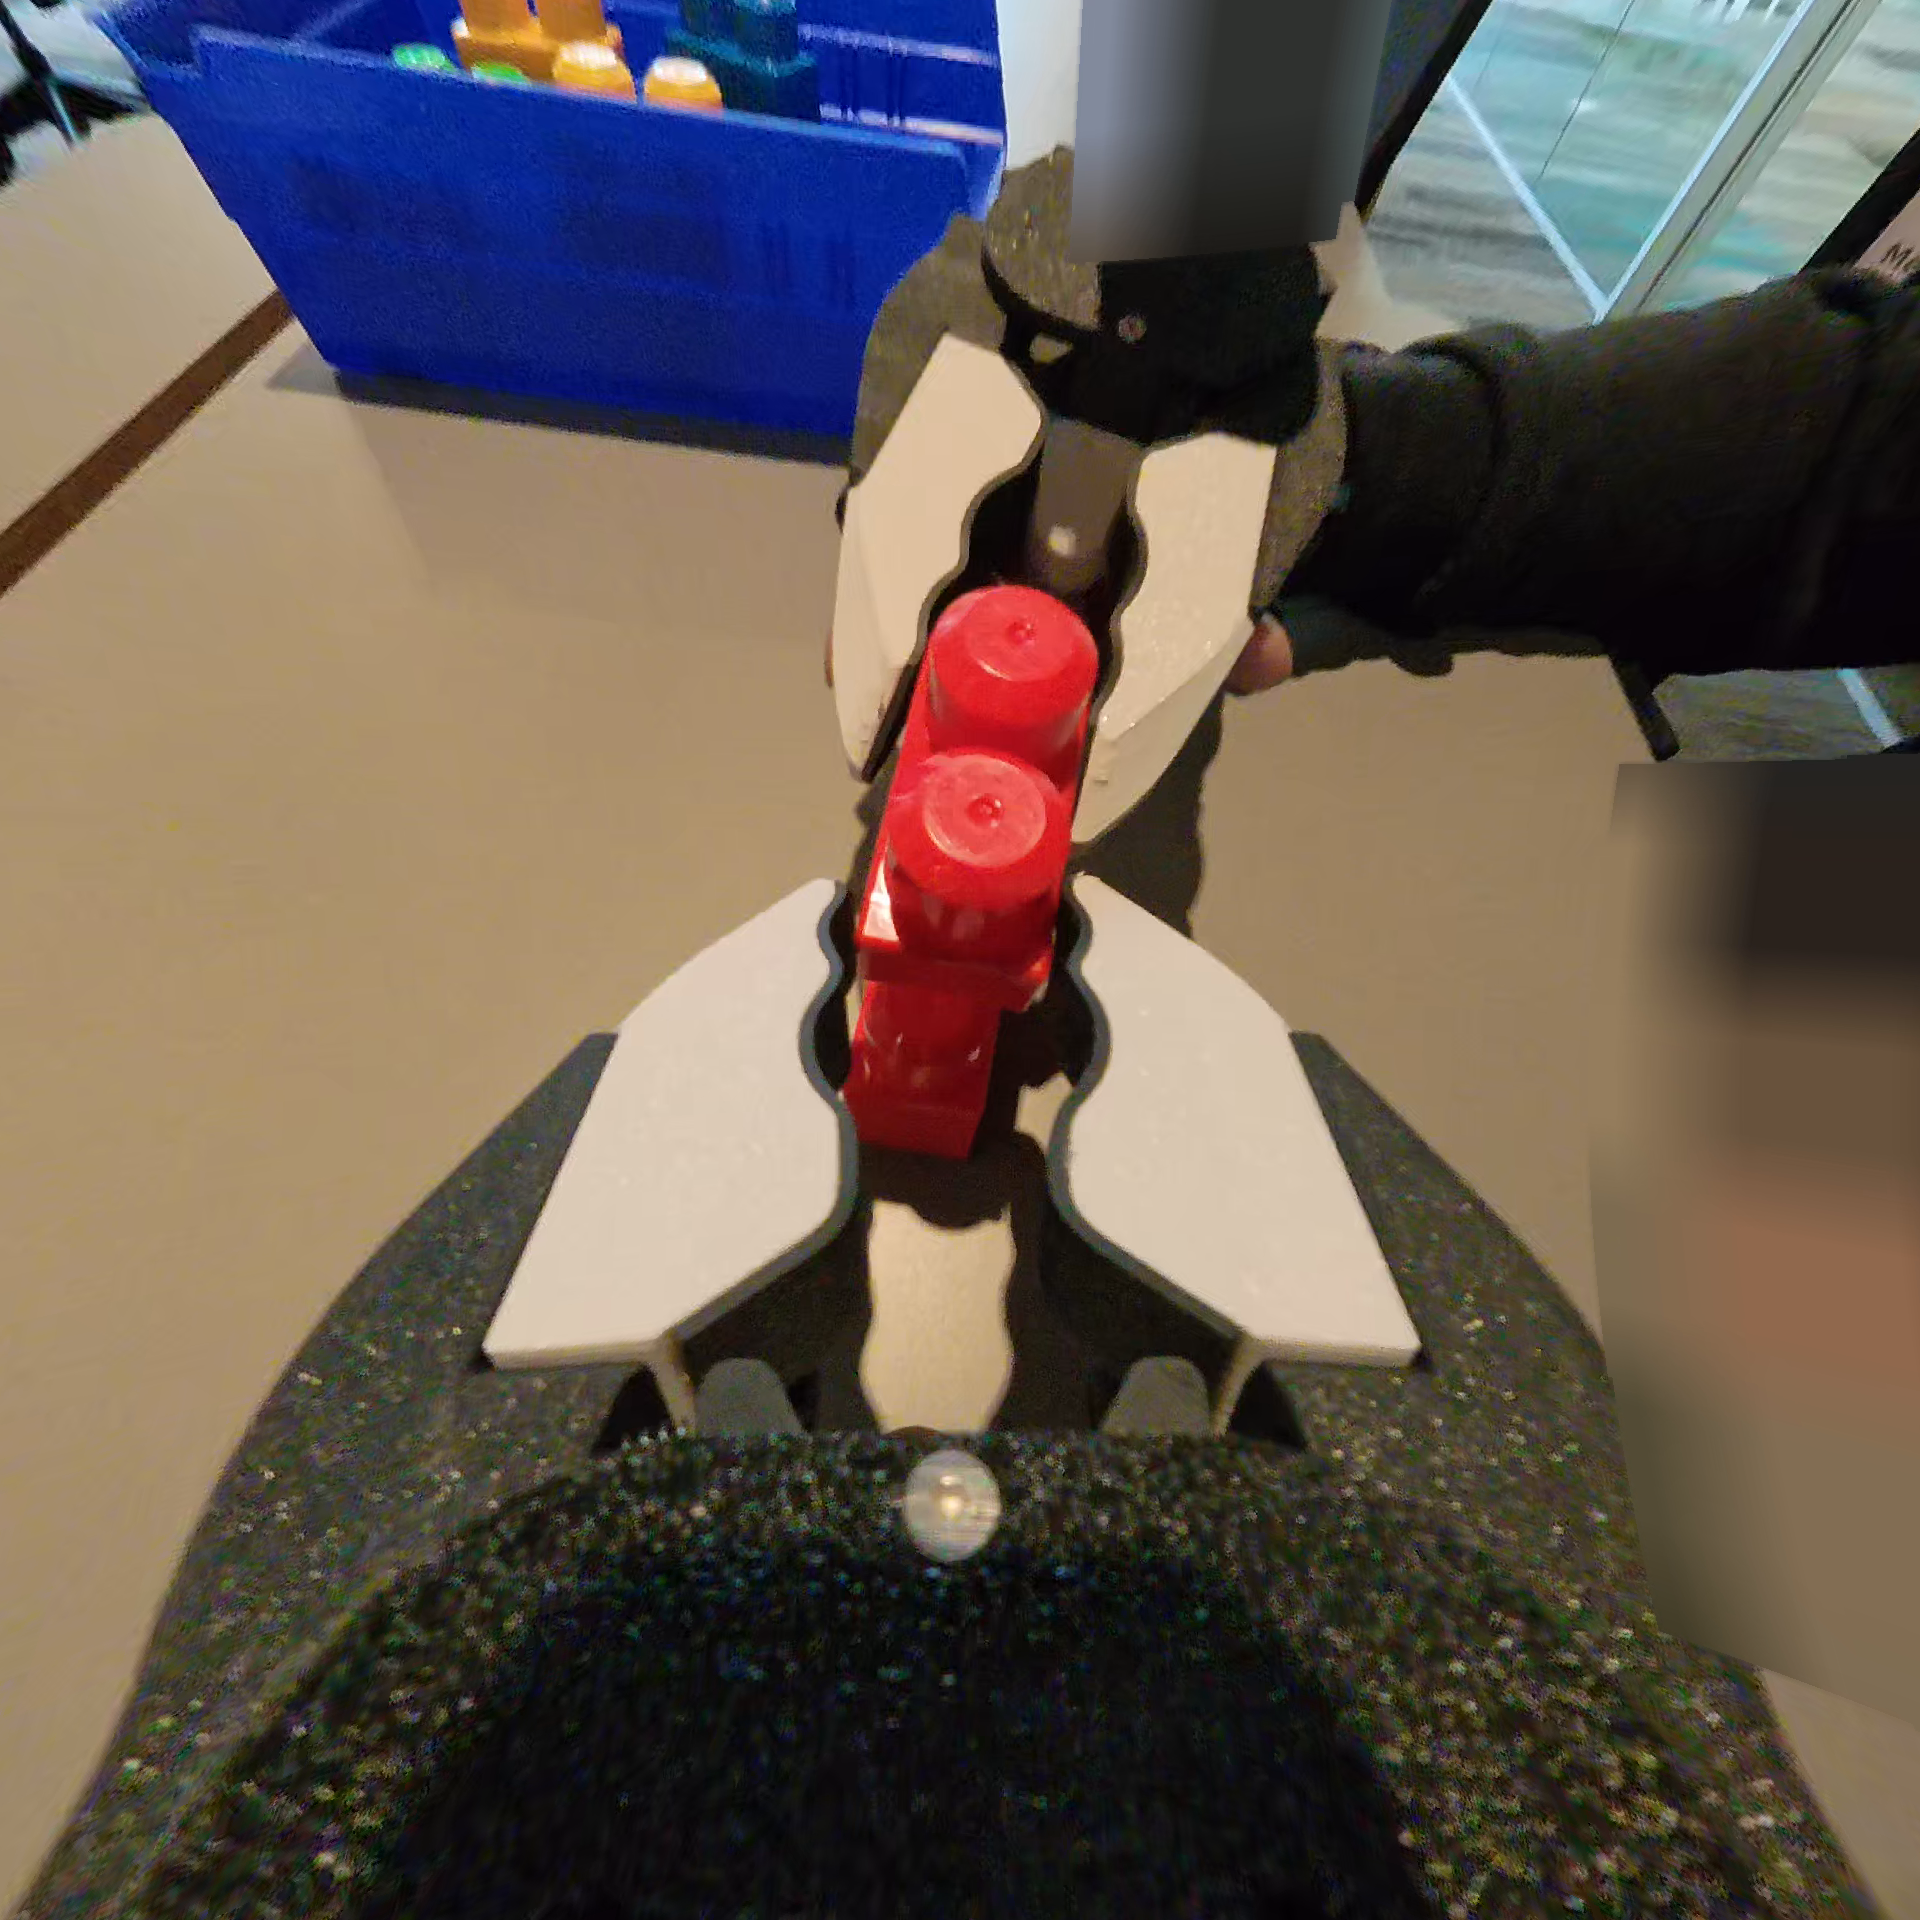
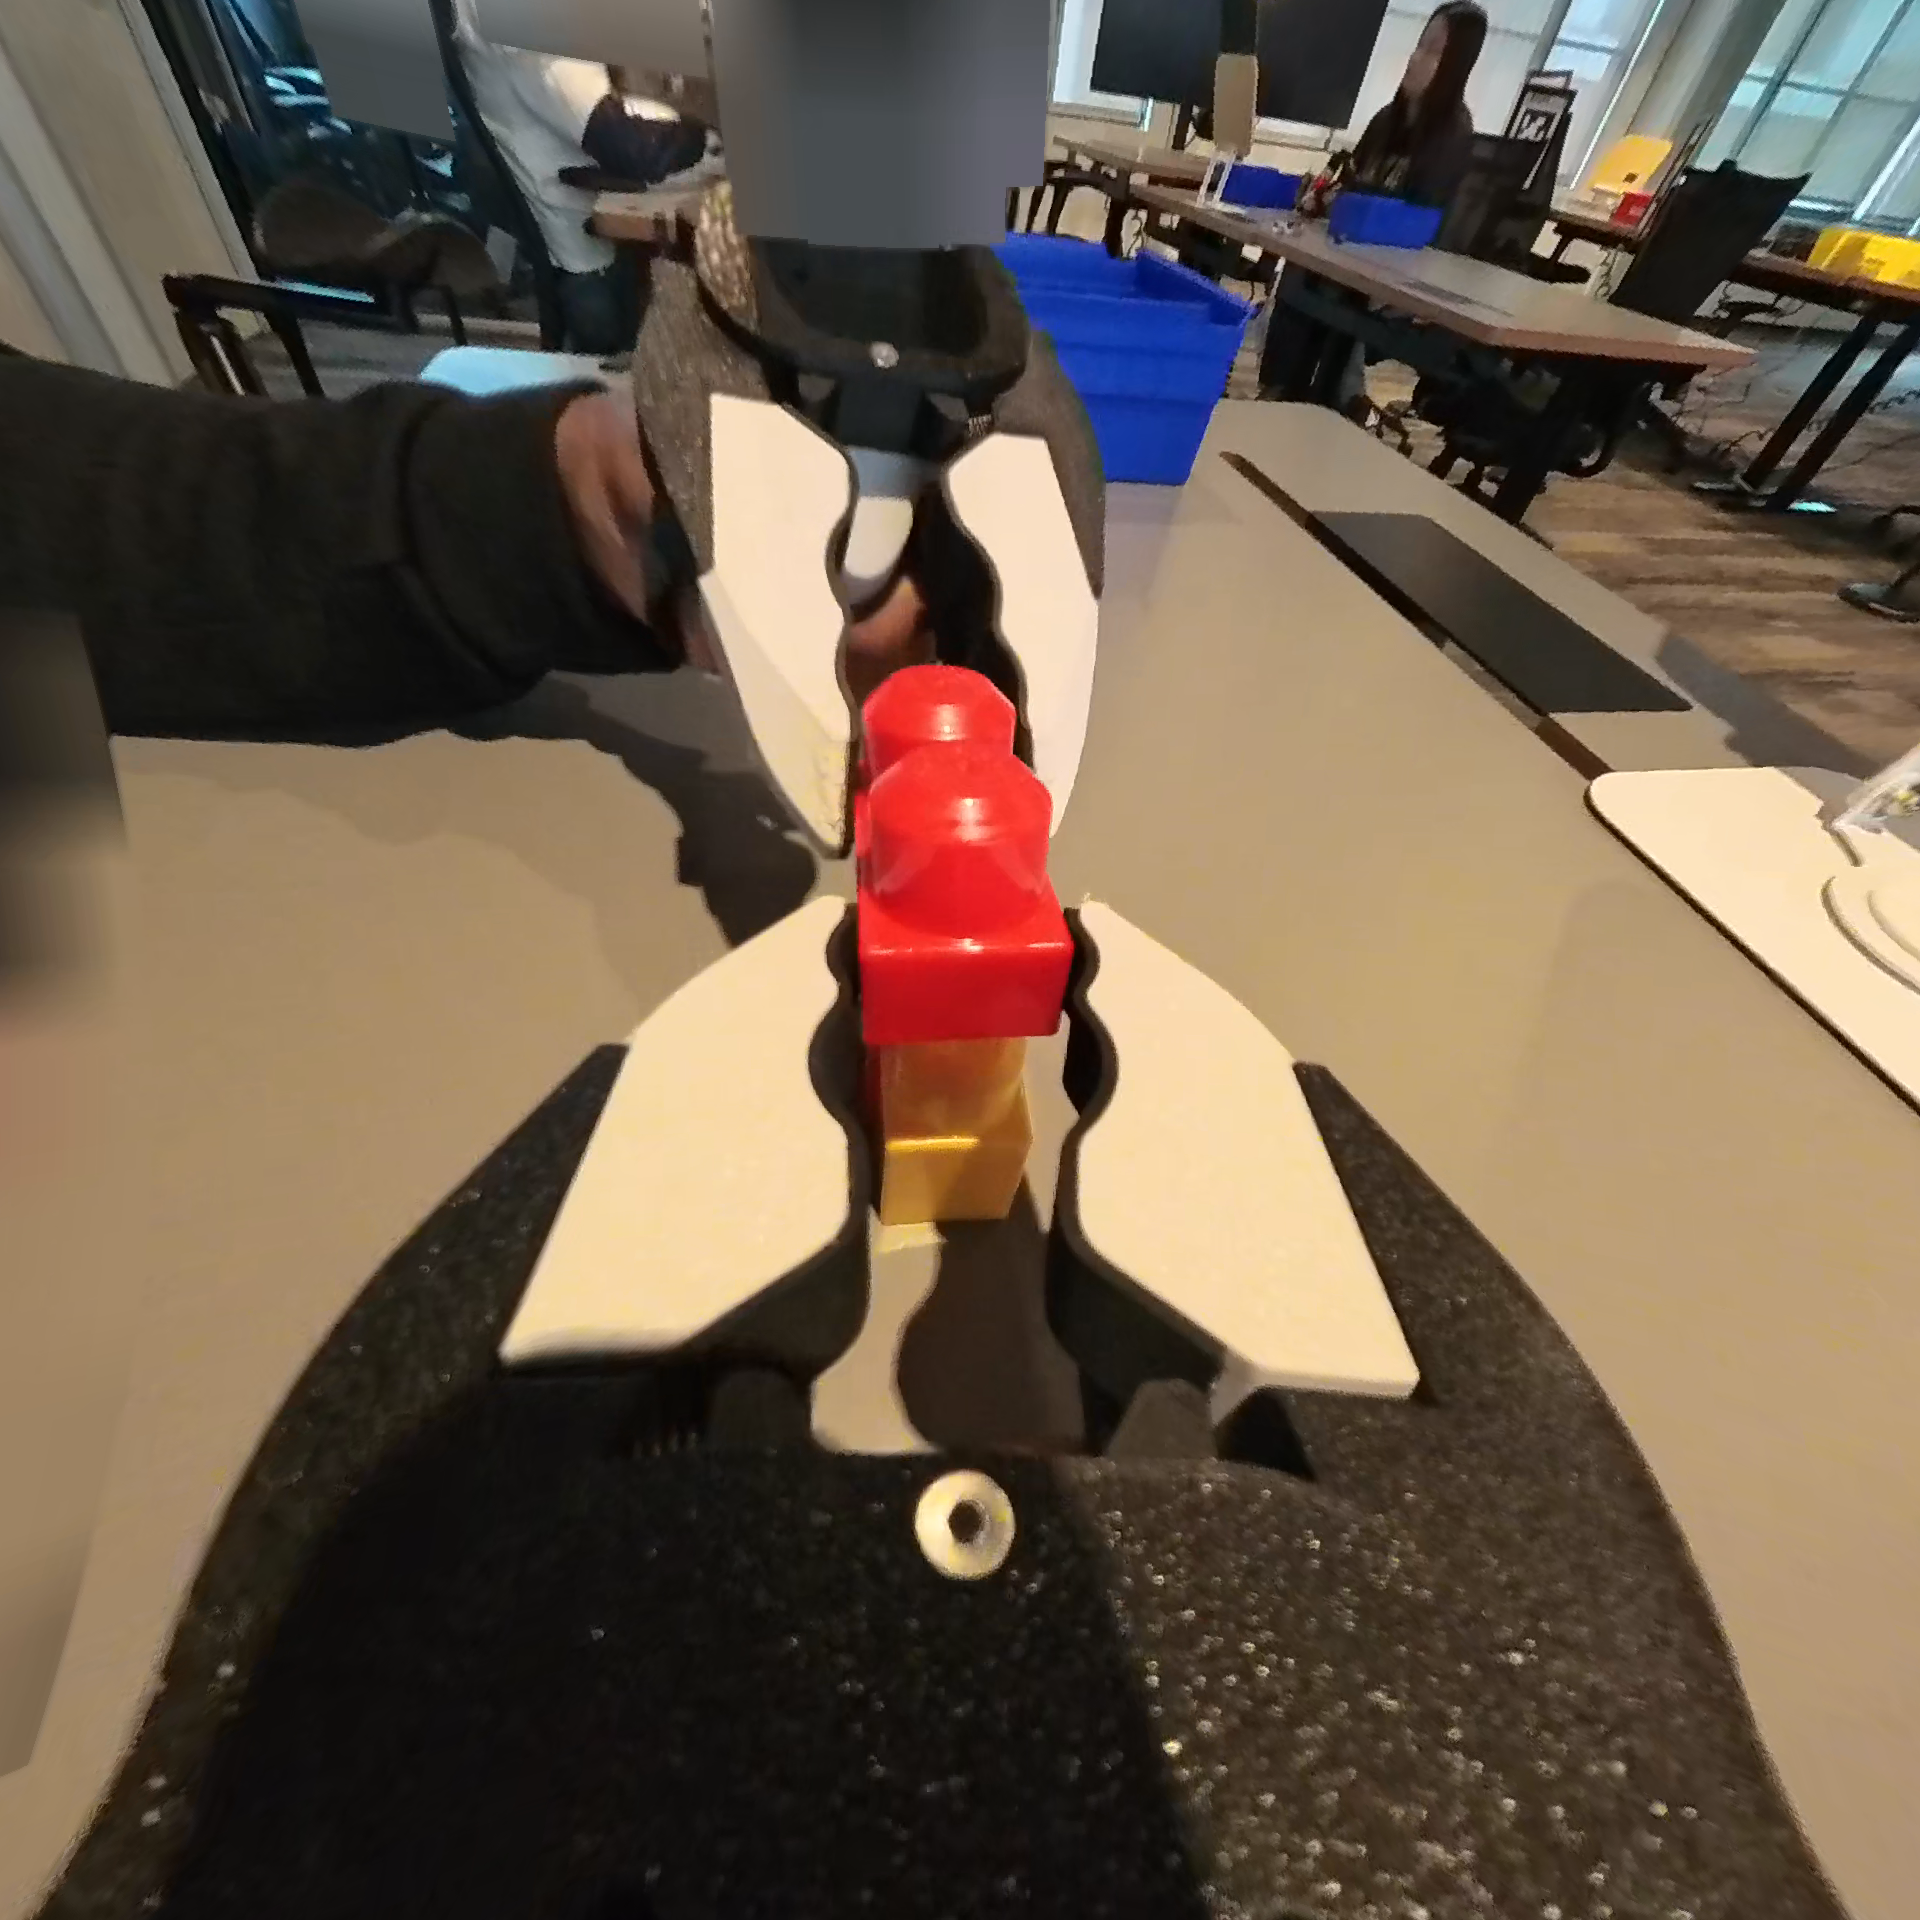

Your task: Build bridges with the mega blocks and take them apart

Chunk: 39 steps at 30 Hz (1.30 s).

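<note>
A red two-stud block (image 1: 977, 831) lies as a span across two pillars on the grey table (image 1: 416, 831). In the left wrist view a red pillar block (image 1: 920, 1070) stands under its near end. In the right wrist view the red span (image 2: 961, 977) rests on a yellow pillar block (image 2: 951, 1143). My left gripper (image 1: 956, 935) is shut on the near end of the red span. My right gripper (image 2: 961, 935) is shut on the opposite end. Each gripper shows in the other's view, facing it: the right gripper (image 1: 977, 800) and the left gripper (image 2: 945, 831).
A blue bin (image 1: 582, 229) holding orange, green and teal blocks stands at the far left of the table; it also shows in the right wrist view (image 2: 1132, 353). A white mat (image 2: 1745, 883) and a black pad (image 2: 1496, 603) lie to the right. Dark sleeves hold both grippers. My two grippers' fingertips are within a few centimetres of each other.
</note>
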### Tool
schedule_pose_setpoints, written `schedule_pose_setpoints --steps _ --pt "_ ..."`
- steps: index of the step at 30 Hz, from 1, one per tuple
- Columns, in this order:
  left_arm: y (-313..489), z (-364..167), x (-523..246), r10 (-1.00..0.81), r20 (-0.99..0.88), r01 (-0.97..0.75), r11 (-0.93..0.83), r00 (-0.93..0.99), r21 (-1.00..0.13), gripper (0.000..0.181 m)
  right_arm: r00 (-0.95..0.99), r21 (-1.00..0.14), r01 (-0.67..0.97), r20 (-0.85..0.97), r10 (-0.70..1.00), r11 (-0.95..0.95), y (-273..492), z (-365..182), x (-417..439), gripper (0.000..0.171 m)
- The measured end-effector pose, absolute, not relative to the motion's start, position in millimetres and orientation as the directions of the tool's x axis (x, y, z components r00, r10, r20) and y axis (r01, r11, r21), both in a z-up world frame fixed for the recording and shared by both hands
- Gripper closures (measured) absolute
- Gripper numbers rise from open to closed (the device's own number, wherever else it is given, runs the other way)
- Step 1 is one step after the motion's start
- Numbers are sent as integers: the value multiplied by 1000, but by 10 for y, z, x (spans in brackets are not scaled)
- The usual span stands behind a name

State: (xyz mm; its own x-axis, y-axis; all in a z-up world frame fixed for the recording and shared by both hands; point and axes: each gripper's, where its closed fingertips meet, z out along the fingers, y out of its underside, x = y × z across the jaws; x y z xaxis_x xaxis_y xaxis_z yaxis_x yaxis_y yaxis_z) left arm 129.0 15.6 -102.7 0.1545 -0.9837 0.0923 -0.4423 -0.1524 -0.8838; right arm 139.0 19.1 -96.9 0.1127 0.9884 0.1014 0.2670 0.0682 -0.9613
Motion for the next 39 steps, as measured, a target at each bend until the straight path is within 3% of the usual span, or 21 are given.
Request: schedule_pose_setpoints --steps 23,26,31,34,39 --pt "190 -1345 1229 -978 103 -570 -190 182 -799 146 117 -859 506 157 981 77 261 -1445 1379 132" --pt "191 -1349 1223 -978 92 -580 -185 186 -793 146 100 -825 557 188 977 102 273 -1509 1452 120" --pt "195 -1351 1222 -978 82 -586 -180 190 -790 146 84 -902 422 142 986 94 216 -1245 1493 115" --pt "195 -1352 1222 -979 76 -589 -177 191 -788 146 102 -935 342 131 986 89 220 -1089 1482 122" --pt "196 -1354 1223 -979 71 -592 -173 192 -787 146 108 -932 349 143 984 98 216 -1125 1437 136"
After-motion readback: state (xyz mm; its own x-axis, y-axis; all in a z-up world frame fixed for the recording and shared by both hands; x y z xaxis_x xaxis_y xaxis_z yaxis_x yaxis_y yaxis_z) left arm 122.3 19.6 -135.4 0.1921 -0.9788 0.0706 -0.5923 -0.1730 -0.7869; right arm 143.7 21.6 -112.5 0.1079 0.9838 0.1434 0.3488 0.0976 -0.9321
